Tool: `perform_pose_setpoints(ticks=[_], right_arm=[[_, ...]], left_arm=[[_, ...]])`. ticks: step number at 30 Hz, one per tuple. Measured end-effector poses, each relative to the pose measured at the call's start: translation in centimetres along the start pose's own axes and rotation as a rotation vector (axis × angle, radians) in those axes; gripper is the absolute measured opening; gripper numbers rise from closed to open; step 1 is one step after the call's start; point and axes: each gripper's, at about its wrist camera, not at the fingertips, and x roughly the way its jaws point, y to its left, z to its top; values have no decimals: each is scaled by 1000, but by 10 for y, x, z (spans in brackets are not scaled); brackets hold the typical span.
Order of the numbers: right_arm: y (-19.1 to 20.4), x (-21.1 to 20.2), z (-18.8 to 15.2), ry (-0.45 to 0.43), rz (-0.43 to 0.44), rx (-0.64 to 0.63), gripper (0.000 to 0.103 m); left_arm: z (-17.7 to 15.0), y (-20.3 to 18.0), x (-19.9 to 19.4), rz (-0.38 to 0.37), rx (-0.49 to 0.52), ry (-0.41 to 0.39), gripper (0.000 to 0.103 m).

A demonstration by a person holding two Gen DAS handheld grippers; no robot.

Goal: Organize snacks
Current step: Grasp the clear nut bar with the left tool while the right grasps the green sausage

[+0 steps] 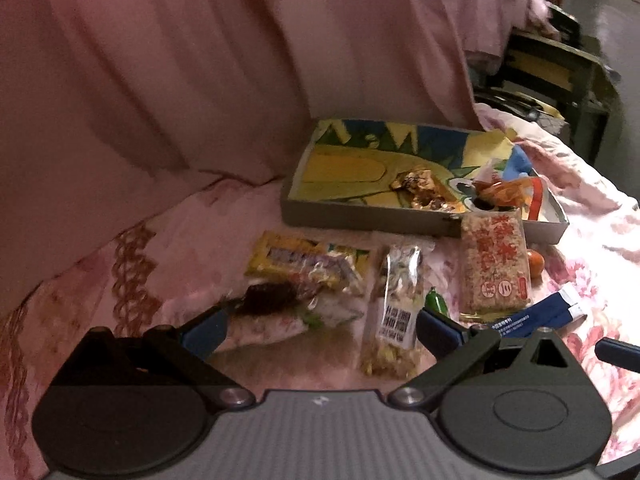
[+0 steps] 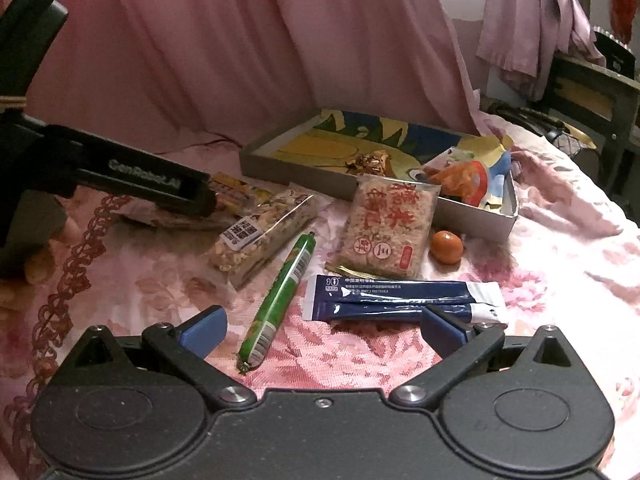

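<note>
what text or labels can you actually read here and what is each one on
"GenRobot.AI": on the left gripper's black body, seen from the right wrist.
Large red Chinese characters: on the rice cake pack, too blurred to quote.
White print: on the blue sachets, too small to read.
Barcode-style label: on the nut bag, unreadable.
Label on the green sausage: unreadable.

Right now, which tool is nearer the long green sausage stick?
Right. The right tool is open with the green sausage stick between its fingers; the left tool hovers farther off, over the yellow packets.
</note>
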Motion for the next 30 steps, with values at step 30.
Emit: perform_pose_setpoints(ticks=[30], right_arm=[[13,58,-2,83,45,77,67]], left_arm=[[5,-13,54,-217,86,-11,83]])
